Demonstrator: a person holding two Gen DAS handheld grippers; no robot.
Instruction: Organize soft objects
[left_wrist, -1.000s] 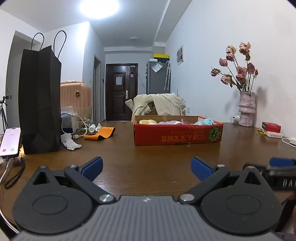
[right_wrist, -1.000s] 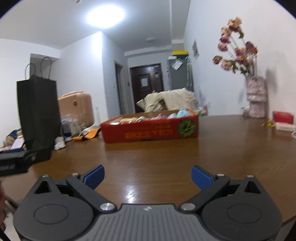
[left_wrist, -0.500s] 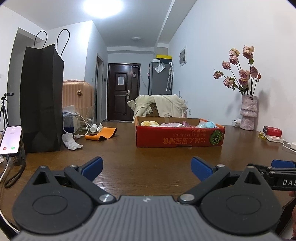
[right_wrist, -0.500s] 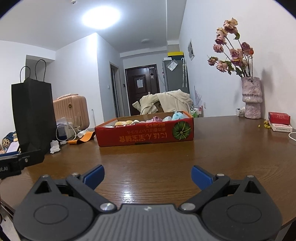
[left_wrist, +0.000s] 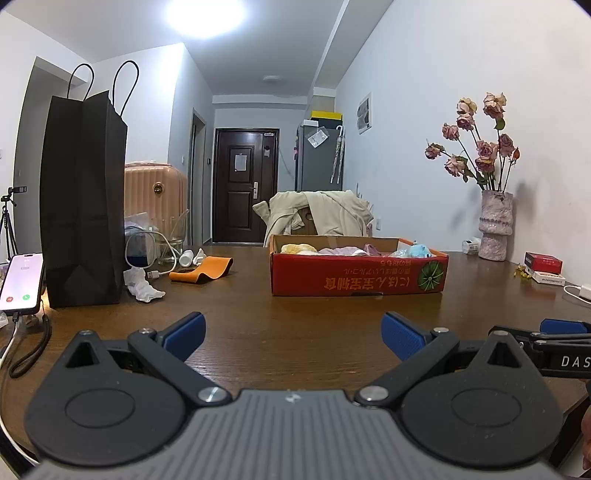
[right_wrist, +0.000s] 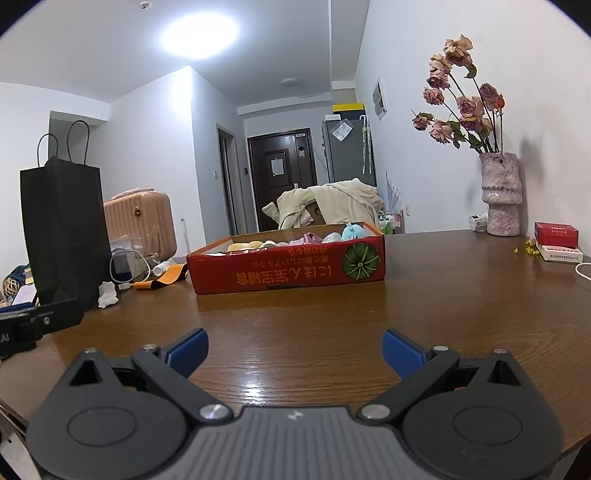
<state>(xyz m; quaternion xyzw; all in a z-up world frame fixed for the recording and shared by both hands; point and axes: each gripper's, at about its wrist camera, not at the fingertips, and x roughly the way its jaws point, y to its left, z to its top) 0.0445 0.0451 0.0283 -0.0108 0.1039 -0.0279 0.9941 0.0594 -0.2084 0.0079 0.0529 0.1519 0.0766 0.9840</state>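
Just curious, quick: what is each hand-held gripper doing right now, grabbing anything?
Left hand-held gripper: open, holding nothing.
Right hand-held gripper: open, holding nothing.

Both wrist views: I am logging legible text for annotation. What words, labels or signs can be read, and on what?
"DAS": white letters on the black bar of the right gripper, cut off by the frame edge.
"LAI": on the black body of the left gripper, cut off too.
Orange characters on the red cardboard box: upside down, unreadable.
Small red packet, phone screen: too small.
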